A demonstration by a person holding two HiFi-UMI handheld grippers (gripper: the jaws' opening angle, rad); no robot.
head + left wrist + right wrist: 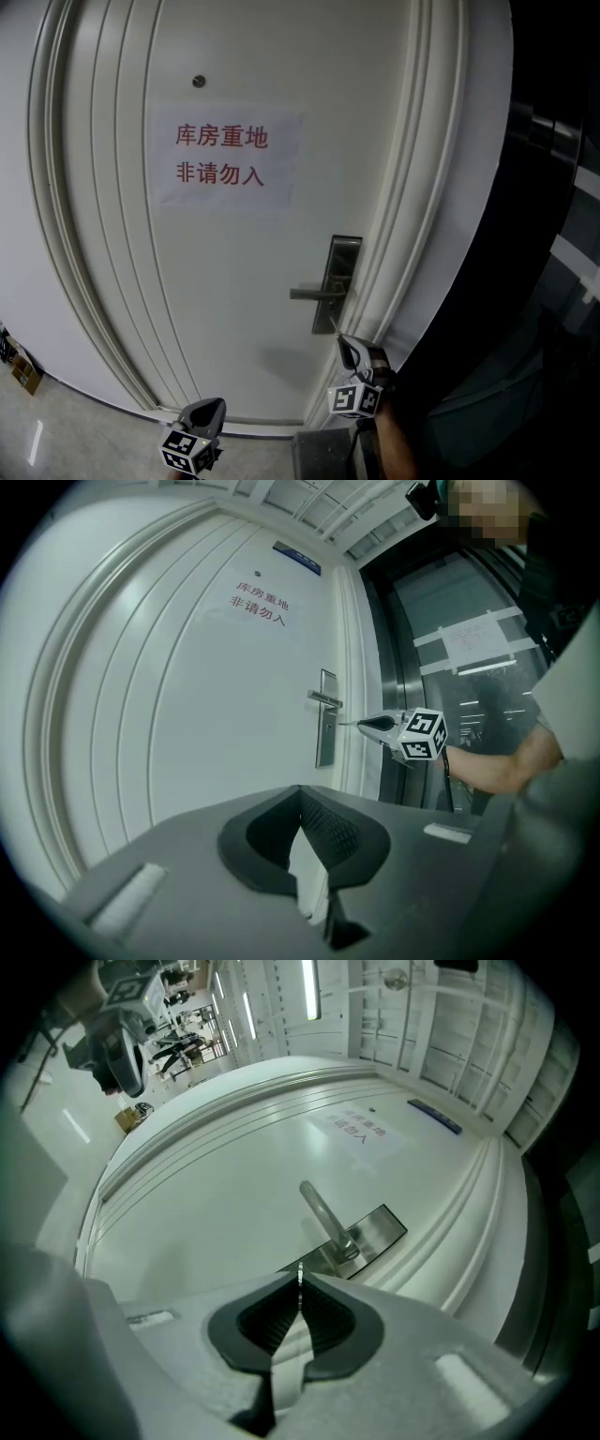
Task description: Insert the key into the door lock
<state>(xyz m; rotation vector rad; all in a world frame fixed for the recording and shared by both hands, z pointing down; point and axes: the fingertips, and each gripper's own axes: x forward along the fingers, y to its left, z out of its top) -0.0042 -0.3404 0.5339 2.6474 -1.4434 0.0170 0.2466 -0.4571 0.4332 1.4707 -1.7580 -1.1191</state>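
Only an edge-on sliver of the key (300, 1277) shows, pinched between the closed tips of the right gripper (300, 1286). Its long axis runs level, pointing at the lower lock plate (377, 1232), just short of it — no keyhole can be made out. The left gripper (301, 791) is closed on nothing. The paper sign (223, 157) reads 库房重地 — 非请勿入.

Paper sign (225, 157) with red Chinese characters stuck up flat, small peephole (198, 81) just above it — brown box (25, 375) sits on the shiny floor (56, 436) off left, dark glass panel (553, 234) on the right.
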